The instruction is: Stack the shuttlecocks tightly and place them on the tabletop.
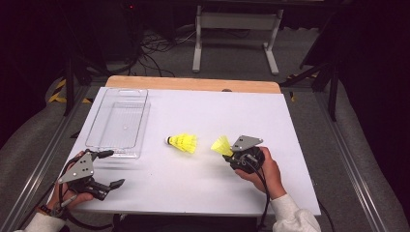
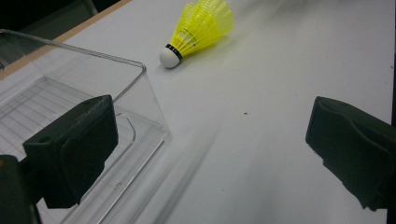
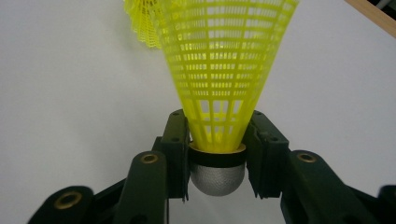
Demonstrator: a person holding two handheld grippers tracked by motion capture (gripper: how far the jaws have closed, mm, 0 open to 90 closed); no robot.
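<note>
Yellow plastic shuttlecock (image 3: 219,84) was clamped in my right claw (image 1: 231,152), both jaws pressed on it low down, right where the mesh skirt meets the silvery-grey rounded cap. Its skirt fanned out away from the claw, and it sat over the right half of the white table (image 1: 232,111), toward my side of it. Just to its left a second yellow shuttlecock (image 1: 183,142) lay on its side on the table, white cap pointing left, near the held one but not touching. Further left was a clear plastic bin (image 1: 117,123), standing open side up. My left claw (image 1: 109,167) was at the table's near left corner, jaws wide apart with nothing between them, one jaw right beside the bin's near end.
</note>
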